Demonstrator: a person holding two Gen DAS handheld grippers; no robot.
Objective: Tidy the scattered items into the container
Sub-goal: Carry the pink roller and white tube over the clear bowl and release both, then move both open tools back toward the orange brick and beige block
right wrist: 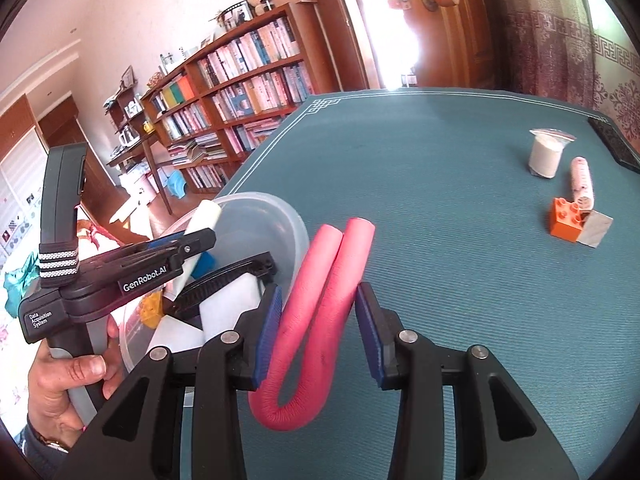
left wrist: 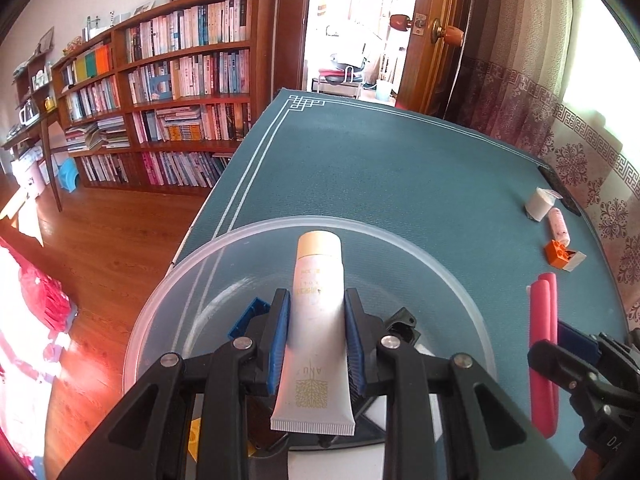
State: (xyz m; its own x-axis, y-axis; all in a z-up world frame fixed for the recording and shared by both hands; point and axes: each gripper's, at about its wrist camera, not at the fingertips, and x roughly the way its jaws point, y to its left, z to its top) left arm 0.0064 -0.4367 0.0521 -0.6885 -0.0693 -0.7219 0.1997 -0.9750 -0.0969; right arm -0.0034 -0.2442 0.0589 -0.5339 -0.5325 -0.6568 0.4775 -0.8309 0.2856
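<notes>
My left gripper (left wrist: 316, 312) is shut on a white squeeze tube (left wrist: 316, 280) with a cream cap and holds it over a clear plastic bowl (left wrist: 224, 248). The tube's cap points away from me. The bowl holds blue, black, yellow and white items, partly hidden by the fingers. My right gripper (right wrist: 318, 308) is open low over the table, with its pads on either side of a pink foam rod (right wrist: 320, 300) bent into a U. The left pad touches the rod and a thin gap shows at the right pad. In the right wrist view the bowl (right wrist: 280, 216) stands just left of the rod.
On the teal table mat (right wrist: 440, 184) at the far right stand a white lidded cup (right wrist: 544, 156), a small pink bottle (right wrist: 582, 180), an orange brick (right wrist: 566, 222) and a grey block (right wrist: 598, 230). A black flat object (right wrist: 614, 144) lies at the mat's right edge. A hand (right wrist: 68, 376) grips the left gripper's handle.
</notes>
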